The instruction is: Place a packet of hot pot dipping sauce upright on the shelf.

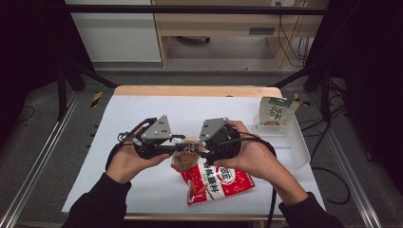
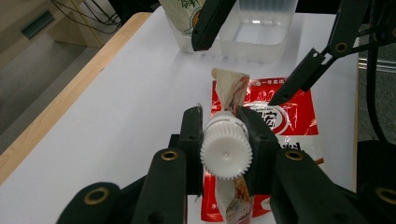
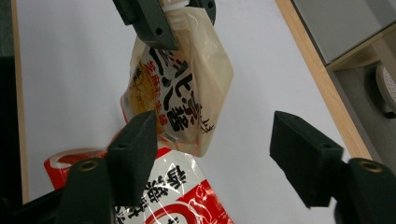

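Handling of the small cream-coloured soft plastic spout pouch with a white ribbed screw cap (image 2: 226, 149) is judged to depend on that cap, because it is the only stiff part. The pouch is held above the white table (image 1: 142, 109), over a flat red and white seasoning packet (image 1: 218, 183) that lies on it. The left gripper (image 2: 226, 140) is clamped on the cap and neck, and the body of the pouch (image 3: 187, 88) hangs freely below, so it appears light and limp. The film looks smooth and possibly slippery, and the filling could be squeezed if the body is pinched hard. The right gripper (image 3: 215, 154) stands released, its jaws spread around the lower part of the pouch without pressing it. A grip at the neck or at a flat sealed edge is judged safest. A clear plastic tray (image 1: 290, 142) with a green and white packet (image 1: 275, 111) waits at the far right
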### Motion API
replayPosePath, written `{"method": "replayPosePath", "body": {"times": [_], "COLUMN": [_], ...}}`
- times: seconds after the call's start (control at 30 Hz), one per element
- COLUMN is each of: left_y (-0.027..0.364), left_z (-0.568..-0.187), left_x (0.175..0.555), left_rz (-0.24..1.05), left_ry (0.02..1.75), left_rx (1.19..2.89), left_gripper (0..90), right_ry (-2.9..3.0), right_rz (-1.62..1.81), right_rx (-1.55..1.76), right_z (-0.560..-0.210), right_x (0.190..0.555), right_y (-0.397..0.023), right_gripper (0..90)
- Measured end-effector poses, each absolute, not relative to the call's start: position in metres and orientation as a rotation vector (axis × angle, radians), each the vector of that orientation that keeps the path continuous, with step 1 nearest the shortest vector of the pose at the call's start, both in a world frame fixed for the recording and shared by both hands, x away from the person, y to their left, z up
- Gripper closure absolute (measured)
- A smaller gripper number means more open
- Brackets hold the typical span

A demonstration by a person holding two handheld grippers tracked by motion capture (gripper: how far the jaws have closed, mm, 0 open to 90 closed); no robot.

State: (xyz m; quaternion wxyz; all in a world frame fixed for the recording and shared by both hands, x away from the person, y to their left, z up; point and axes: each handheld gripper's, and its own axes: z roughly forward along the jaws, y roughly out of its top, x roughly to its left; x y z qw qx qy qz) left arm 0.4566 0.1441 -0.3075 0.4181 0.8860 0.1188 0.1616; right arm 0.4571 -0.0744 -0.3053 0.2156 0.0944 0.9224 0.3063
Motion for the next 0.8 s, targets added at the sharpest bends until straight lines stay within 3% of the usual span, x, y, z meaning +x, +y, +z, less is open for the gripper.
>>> {"method": "replayPosePath", "body": {"times": [0.13,0.23,0.33,0.43,0.5,0.8], "left_y": [0.142,0.141,0.14,0.139,0.137,0.135], "left_z": [-0.308,-0.308,-0.309,-0.309,-0.309,-0.309], "left_x": [0.456,0.456,0.455,0.455,0.454,0.453], "left_rz": [0.403,0.403,0.4,0.397,0.396,0.391], "left_ry": [0.283,0.278,0.273,0.269,0.268,0.26], "left_rx": [2.224,2.228,2.229,2.229,2.227,2.218], "left_gripper": [73.0,73.0,73.0,73.0,73.0,72.9], "right_ry": [2.612,2.637,2.66,2.674,2.691,2.723], "right_rz": [0.8,0.781,0.775,0.765,0.752,0.739], "right_rx": [0.278,0.27,0.254,0.251,0.261,0.246], "right_z": [-0.304,-0.304,-0.299,-0.297,-0.296,-0.297], "right_x": [0.462,0.464,0.467,0.468,0.469,0.466], "right_y": [-0.07,-0.069,-0.067,-0.065,-0.063,-0.06], "right_gripper": [23.3,22.9,38.7,45.4,55.9,77.2]}}
